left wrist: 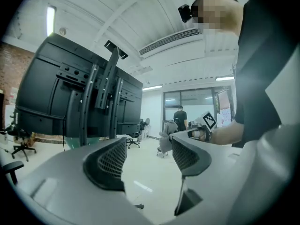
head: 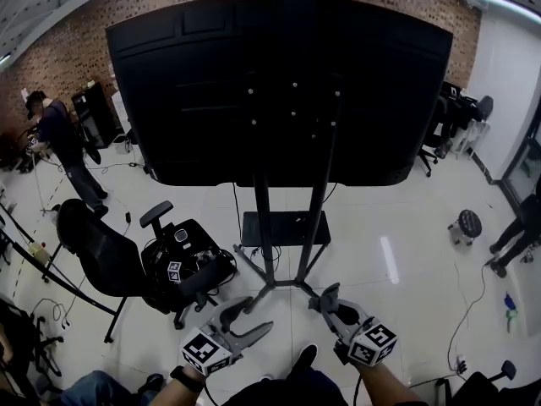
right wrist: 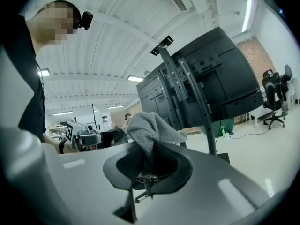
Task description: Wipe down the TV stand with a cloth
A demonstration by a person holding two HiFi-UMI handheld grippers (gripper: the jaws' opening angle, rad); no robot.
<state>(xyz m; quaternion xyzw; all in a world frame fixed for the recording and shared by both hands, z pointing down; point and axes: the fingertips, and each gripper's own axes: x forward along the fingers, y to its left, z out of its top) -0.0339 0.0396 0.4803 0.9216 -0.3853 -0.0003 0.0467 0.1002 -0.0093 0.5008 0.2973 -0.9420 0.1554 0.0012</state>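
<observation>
The TV stand is black, with two upright poles, a small shelf and splayed feet; it carries a big black screen seen from behind. It also shows in the left gripper view as the stand and in the right gripper view as the stand. My right gripper is shut on a grey knitted cloth, low and just right of the stand's feet. The cloth hangs from it in the left gripper view too. My left gripper is open with nothing in it, near the stand's front left foot.
A black office chair and a second chair loaded with gear stand left of the stand. A round stool is at the right. One person is far left, another at the right edge. Cables lie on the white floor.
</observation>
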